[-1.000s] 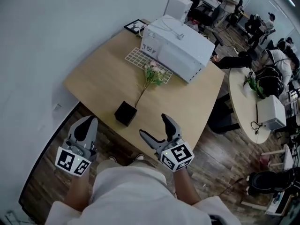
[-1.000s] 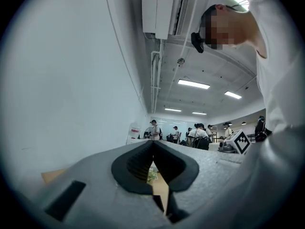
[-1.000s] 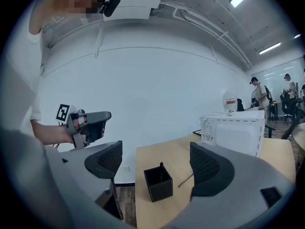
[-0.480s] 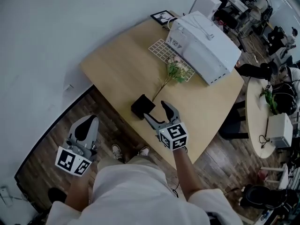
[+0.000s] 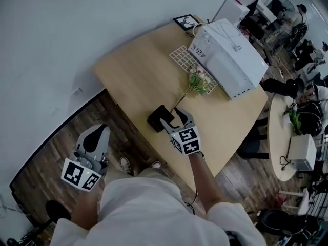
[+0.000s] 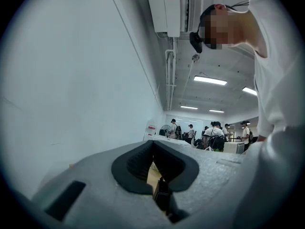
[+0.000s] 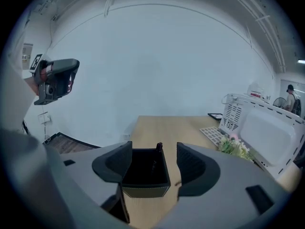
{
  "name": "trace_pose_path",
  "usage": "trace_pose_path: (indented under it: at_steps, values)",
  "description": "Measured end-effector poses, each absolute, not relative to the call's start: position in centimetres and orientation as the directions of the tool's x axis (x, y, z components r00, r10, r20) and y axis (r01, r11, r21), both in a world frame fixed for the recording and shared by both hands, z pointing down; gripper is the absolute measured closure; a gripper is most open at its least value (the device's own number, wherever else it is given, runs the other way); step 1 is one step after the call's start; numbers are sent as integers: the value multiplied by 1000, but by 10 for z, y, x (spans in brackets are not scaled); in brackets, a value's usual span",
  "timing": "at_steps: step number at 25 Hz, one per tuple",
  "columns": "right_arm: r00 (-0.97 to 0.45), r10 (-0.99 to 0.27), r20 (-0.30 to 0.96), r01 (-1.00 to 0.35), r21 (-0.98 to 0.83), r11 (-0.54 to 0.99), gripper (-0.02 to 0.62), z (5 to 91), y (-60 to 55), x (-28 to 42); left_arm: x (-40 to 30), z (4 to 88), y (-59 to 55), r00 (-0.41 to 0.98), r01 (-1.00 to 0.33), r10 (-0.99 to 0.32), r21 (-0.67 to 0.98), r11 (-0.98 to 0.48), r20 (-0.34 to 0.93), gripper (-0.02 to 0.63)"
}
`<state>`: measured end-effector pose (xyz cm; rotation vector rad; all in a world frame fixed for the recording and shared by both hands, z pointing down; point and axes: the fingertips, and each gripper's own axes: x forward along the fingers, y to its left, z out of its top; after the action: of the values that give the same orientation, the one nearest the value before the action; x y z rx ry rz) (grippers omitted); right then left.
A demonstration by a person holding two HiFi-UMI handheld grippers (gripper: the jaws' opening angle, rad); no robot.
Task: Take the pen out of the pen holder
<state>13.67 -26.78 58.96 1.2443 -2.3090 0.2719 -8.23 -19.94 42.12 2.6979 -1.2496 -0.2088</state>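
A black square pen holder (image 5: 158, 119) stands near the front edge of the wooden table (image 5: 138, 70). In the right gripper view the holder (image 7: 145, 173) sits between my jaws, and a dark pen (image 7: 159, 148) pokes up at its far right corner. My right gripper (image 5: 174, 119) (image 7: 153, 157) reaches over the holder with its jaws closing; its pads stand either side of the holder and do not press it. My left gripper (image 5: 96, 133) (image 6: 153, 144) hangs off the table to the left, shut and empty.
A flower sprig (image 5: 197, 82) lies behind the holder, its stem running toward it. Farther back are a white grid rack (image 5: 184, 58), a large white box (image 5: 233, 58) and a small picture frame (image 5: 187, 21). A wall runs along the left, a round table (image 5: 287, 132) stands at right.
My right gripper has come forward and down from the table's front edge onto the pen holder, and its jaws have narrowed. The left gripper has hardly shifted.
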Motion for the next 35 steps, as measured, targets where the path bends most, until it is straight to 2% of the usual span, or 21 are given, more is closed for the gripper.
trace_pose_path:
  at_steps: [7,22,27,35]
  values:
    - [-447,-696,562,-809,80,583,351,611,-287,137,-93,418,-200,603,-774,-795,196,-602,-61,592]
    - [-461,-632,622,-763,85,641,414,633,-306,127,-117,412,-196,525,-831,-850,185,-525,-51,593]
    - [-446,-636,630,-761,108,640,481,636,-311,126,-122,412,-193,504,-843,-862,187,-504,-53,593]
    - [-439,-633,638,-761,110,639,506,639,-311,122,-122,416,-190,502,-839,-862,205,-504,-67,593]
